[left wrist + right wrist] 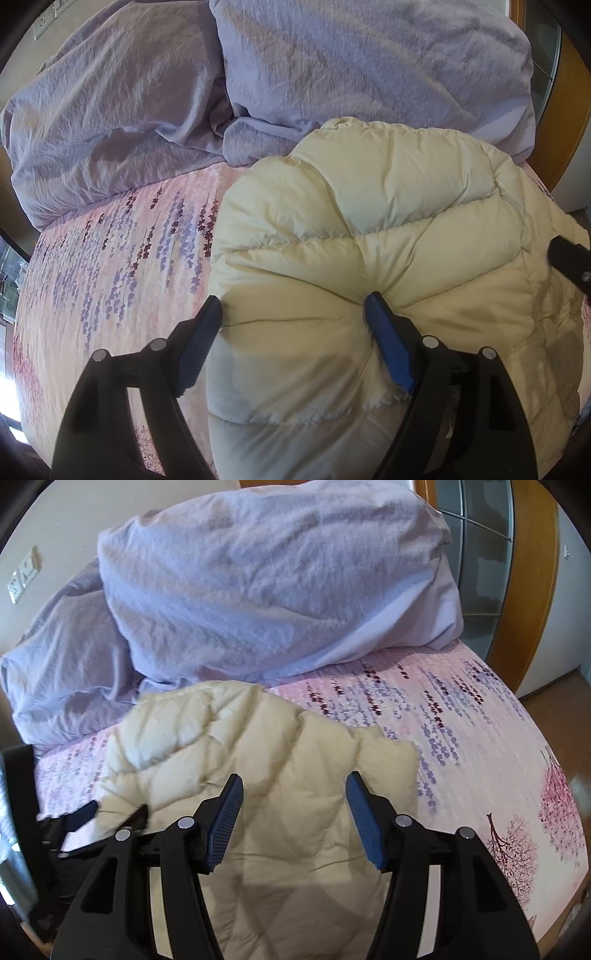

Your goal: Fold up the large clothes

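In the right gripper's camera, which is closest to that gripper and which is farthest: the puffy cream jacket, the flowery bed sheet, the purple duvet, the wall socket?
1. Cream jacket: right under the right gripper, between its open fingers.
2. Flowery sheet: beside the jacket, to the right.
3. Purple duvet: piled behind the jacket.
4. Wall socket: far left, on the wall behind the duvet.

A bed (480,738) covered by a pink sheet printed with purple flower sprays and pink trees carries everything. A cream quilted down jacket (369,221) lies on it directly under the left gripper (293,306) and the right gripper (295,782). Beyond both, a crumpled lilac duvet (258,590) is heaped on the sheet
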Demonstrator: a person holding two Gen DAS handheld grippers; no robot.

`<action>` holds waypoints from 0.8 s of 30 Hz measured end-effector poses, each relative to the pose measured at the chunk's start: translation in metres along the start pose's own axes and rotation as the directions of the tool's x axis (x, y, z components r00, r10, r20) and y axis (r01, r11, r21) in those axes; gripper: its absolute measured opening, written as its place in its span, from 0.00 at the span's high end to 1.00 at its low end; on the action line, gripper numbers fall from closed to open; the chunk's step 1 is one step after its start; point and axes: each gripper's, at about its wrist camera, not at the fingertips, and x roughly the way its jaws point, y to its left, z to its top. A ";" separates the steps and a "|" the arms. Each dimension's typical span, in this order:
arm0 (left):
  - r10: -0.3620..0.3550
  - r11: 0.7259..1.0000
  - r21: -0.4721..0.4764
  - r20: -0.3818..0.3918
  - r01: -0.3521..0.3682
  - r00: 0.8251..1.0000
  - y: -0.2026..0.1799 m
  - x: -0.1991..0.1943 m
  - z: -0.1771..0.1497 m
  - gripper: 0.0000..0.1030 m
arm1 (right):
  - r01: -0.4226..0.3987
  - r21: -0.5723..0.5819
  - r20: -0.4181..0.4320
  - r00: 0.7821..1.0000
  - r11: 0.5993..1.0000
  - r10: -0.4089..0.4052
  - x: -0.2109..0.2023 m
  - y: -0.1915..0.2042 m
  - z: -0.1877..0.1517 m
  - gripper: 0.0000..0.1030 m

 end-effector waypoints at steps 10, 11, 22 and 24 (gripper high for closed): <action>0.005 1.000 -0.009 0.002 -0.005 1.000 -0.001 0.003 -0.001 0.18 | 0.022 -0.019 0.026 0.999 1.000 -0.022 0.018 -0.010 -0.016 0.38; 0.007 1.000 -0.009 0.003 -0.007 1.000 -0.001 0.003 -0.001 0.17 | 0.021 -0.019 0.027 0.999 1.000 -0.020 0.019 -0.010 -0.017 0.37; 0.015 0.999 -0.028 0.010 -0.015 1.000 -0.001 0.008 -0.006 0.12 | 0.010 -0.019 0.037 0.999 1.000 -0.009 0.034 -0.013 -0.026 0.31; 0.020 0.999 -0.025 0.015 -0.019 1.000 -0.001 0.009 -0.007 0.12 | 0.009 -0.019 0.038 0.999 1.000 -0.008 0.034 -0.013 -0.026 0.30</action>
